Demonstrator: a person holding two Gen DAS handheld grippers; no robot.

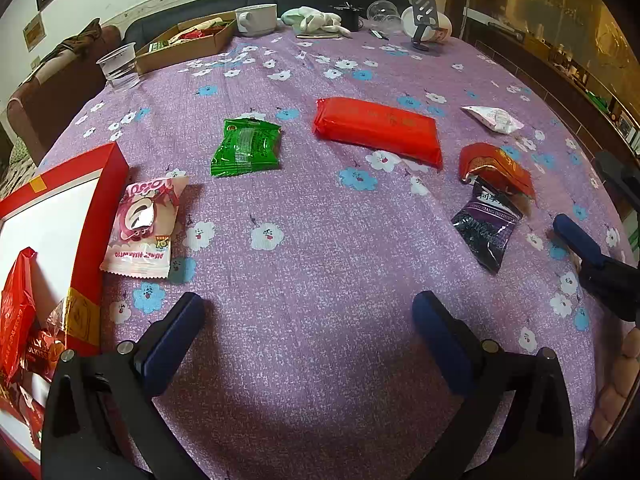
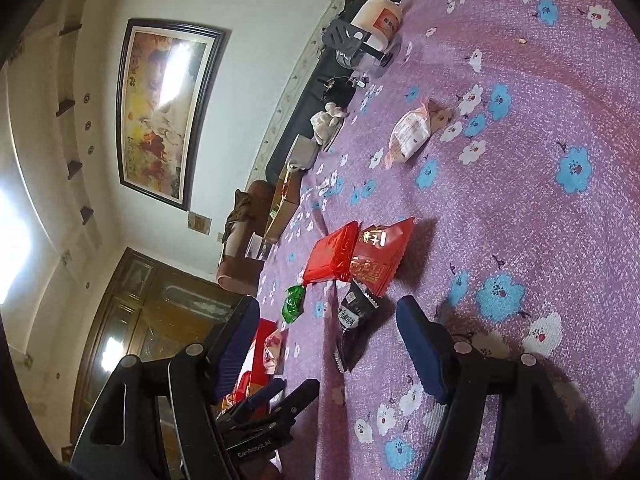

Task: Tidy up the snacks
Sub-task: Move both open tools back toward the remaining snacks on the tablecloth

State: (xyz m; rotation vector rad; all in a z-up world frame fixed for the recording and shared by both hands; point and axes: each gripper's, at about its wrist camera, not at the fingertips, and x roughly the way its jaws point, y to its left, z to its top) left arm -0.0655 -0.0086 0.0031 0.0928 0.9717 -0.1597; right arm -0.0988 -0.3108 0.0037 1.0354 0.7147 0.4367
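Observation:
My left gripper (image 1: 308,320) stands open and wide over bare purple flowered cloth, nothing between its blue pads. At its left is a red box (image 1: 94,200) with a white inside that holds red snack packets (image 1: 18,308). A pink packet (image 1: 144,228) lies against the box. Further out lie a green packet (image 1: 246,146), a long red pack (image 1: 378,130), a small white packet (image 1: 494,119), a small red packet (image 1: 496,168) and a black packet (image 1: 486,224). My right gripper (image 2: 326,308) is open, low over the cloth, just short of the black packet (image 2: 354,320).
At the far edge of the table stand a cardboard tray (image 1: 188,46), a clear plastic cup (image 1: 120,66), a white mug (image 1: 258,20), a crumpled cloth (image 1: 316,20) and a phone stand (image 1: 424,20). A dark sofa runs behind. The table's right edge is close to the right gripper.

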